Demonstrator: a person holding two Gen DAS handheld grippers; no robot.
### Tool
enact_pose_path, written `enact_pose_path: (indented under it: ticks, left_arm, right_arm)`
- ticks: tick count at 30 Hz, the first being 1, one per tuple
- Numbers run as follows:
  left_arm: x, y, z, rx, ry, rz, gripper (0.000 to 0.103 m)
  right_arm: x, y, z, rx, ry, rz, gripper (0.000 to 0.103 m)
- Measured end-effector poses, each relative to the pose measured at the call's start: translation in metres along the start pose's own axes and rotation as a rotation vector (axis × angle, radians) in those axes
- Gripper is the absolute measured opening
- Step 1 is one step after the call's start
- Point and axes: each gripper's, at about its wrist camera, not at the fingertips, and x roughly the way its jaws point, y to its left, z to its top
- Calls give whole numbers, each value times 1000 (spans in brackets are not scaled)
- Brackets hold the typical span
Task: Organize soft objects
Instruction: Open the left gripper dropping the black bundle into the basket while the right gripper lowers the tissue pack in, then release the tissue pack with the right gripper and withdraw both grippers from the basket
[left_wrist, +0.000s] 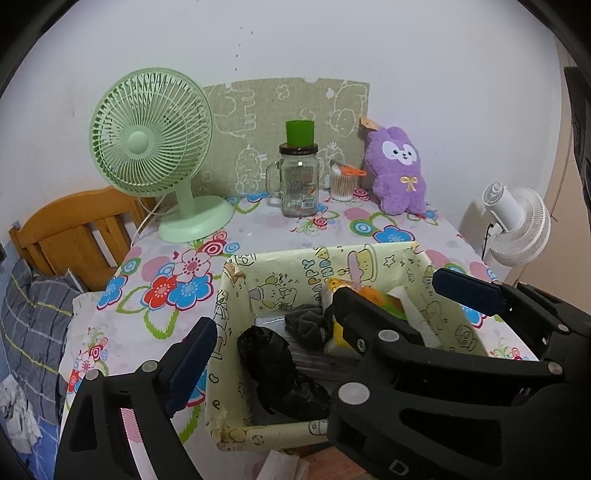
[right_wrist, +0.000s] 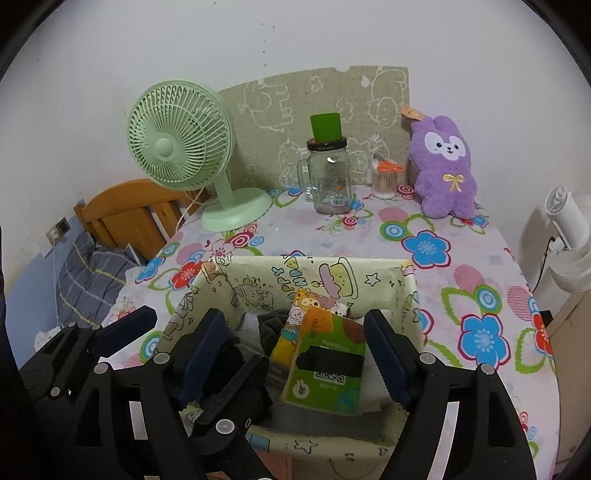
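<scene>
Both my sets of jaws stand apart with nothing clamped. The right gripper (right_wrist: 295, 354) straddles a green tissue pack (right_wrist: 325, 365) lying loose in the box (right_wrist: 369, 275), pads clear of it on both sides, so I read that pack as delivered. The left gripper (left_wrist: 280, 339) hangs wide over the box's near left corner, above a black cloth item (left_wrist: 273, 365) (a sock or hair tie, I can't tell which) that lies inside.

Also in the box: a dark grey scrunchie (left_wrist: 304, 321) and a yellow cartoon tissue pack (right_wrist: 299, 321). So most soft things look gathered already.

Farther out on the worktop (right_wrist: 461, 295), the purple plush rabbit (right_wrist: 445, 166) sits upright against the back board, well apart from the box. I judge it the one soft object left. The green fan (right_wrist: 181, 147), glass jar (right_wrist: 330, 177) and cotton swab tub (right_wrist: 384, 182) aren't my business.
</scene>
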Motion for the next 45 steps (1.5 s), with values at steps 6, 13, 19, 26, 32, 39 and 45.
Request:
enact_pose_path:
  ticks: [6, 13, 19, 26, 32, 39, 45]
  left_arm:
    - [-18, -6, 1, 3, -31, -6, 95]
    - [-40, -14, -1, 13, -66, -9, 98]
    - [-58, -19, -3, 17, -97, -10, 102]
    - [-77, -22, -6, 27, -127, -11, 103]
    - [-92, -26, -11, 34, -146, -16, 103]
    - [-110, -31, -21, 41, -166, -23, 103]
    - [-124, -34, -31, 44, -178, -23, 103]
  right_arm:
    - [-24, -1, -1, -3, -37, -17, 84]
    - [-51, -1, -4, -4, -76, -39, 88]
    - [-73, 0, -5, -6, -108, -57, 93]
    - [-96, 4, -10, -5, -141, -68, 98]
    - [-114, 6, -17, -3, -160, -75, 100]
    - [-136, 9, -28, 4, -177, -100, 102]
    - [-149, 12, -38, 3, -185, -102, 102]
